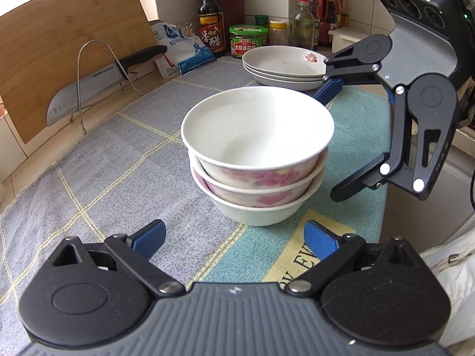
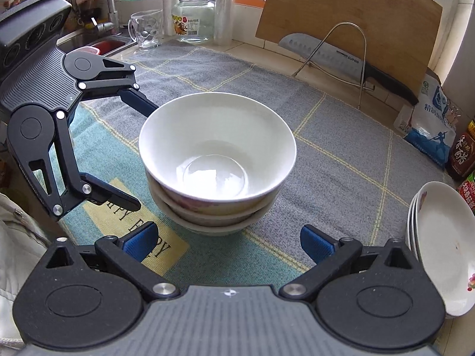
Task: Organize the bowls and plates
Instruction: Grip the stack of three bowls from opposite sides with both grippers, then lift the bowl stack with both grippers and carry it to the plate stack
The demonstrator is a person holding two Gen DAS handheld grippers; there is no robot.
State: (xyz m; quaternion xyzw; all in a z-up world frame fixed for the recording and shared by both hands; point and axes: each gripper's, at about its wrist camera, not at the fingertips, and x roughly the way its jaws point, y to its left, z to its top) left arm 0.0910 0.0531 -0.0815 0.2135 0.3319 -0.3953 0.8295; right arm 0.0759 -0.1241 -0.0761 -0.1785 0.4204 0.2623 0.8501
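Three nested bowls [image 1: 257,160] stand as one stack on the checked cloth [image 1: 104,160], near where its grey part meets the blue-green part; the top bowl is white inside, and the two upper bowls show pink flowers on their outer walls. Behind the bowls, well apart, a stack of three shallow plates [image 1: 283,65] rests near the condiment jars and bottles. The left gripper [image 1: 234,238] sits just in front of the bowl stack with its blue-padded fingers spread wide, gripping nothing. The right gripper [image 2: 227,241] faces the same stack from another side, its fingers likewise spread and empty; the stack lies just beyond both sets of fingertips. Farther out, a knife [image 1: 98,89] leans in a wire rack [image 1: 89,71] against a wooden cutting board [image 1: 68,44], beside a salt bag [image 1: 181,50] and a vinegar bottle [image 1: 210,20].
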